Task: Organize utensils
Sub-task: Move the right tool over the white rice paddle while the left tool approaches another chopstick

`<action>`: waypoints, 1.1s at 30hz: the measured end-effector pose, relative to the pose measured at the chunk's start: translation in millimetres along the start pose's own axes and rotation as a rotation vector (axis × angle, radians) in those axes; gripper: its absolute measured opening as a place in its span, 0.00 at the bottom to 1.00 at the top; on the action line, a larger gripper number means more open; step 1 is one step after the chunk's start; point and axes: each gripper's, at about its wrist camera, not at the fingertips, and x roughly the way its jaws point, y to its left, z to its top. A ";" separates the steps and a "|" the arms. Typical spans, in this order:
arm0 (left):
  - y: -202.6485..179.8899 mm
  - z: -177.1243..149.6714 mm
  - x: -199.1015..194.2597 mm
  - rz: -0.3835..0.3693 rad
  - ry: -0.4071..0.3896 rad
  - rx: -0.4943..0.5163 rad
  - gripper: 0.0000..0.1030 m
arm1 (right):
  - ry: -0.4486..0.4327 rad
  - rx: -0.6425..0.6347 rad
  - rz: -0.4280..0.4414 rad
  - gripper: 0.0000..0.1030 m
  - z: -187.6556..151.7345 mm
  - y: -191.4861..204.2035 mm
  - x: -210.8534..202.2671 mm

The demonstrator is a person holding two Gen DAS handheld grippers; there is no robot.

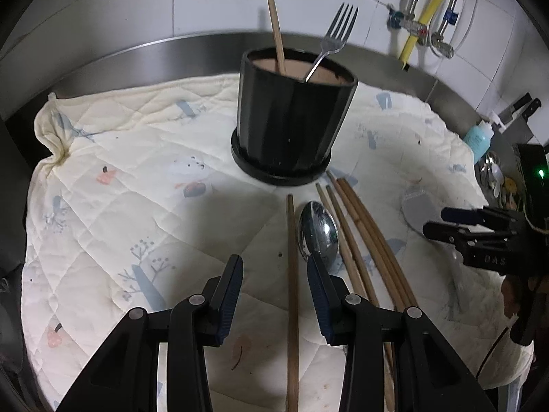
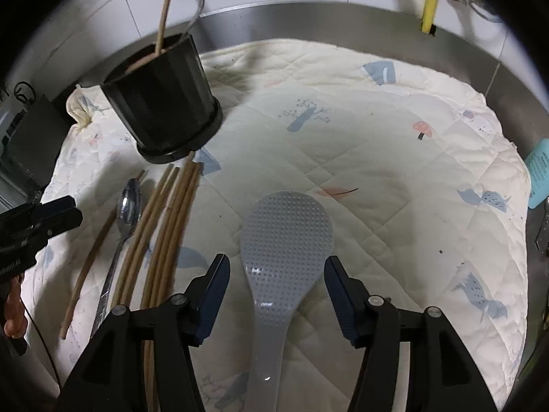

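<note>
Pickup step, judging by the layout: on the quilted cloth (image 2: 377, 130) the black pot (image 1: 291, 116) already holds one chopstick (image 1: 274, 27) and a fork (image 1: 334, 34); the rice paddle (image 2: 284, 226), loose chopsticks (image 1: 363, 240) and spoon (image 1: 317, 230) still lie flat in front of it. Right gripper (image 2: 276, 274) is released, jaws either side of the paddle's neck with clear gaps; next it needs to close there, then lift. Left gripper (image 1: 274, 274) is also released, straddling a single chopstick (image 1: 291, 292), not touching; paddle is pale grey, dimpled, glossy, probably slippery.
</note>
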 end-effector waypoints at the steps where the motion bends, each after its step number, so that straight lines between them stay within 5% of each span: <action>1: 0.1 -0.9 2.2 -0.002 0.006 0.000 0.41 | 0.005 -0.002 -0.003 0.63 1.1 0.8 2.5; 12: -1.5 -5.9 20.1 -0.046 0.059 0.021 0.41 | 0.024 -0.086 -0.092 0.66 -0.1 13.4 18.1; 25: -9.1 -0.5 40.0 -0.066 0.092 0.078 0.40 | 0.043 -0.032 -0.085 0.66 3.0 -3.4 22.1; 33: -14.3 9.9 50.4 -0.019 0.110 0.134 0.19 | 0.049 -0.040 -0.077 0.69 2.7 -5.6 23.7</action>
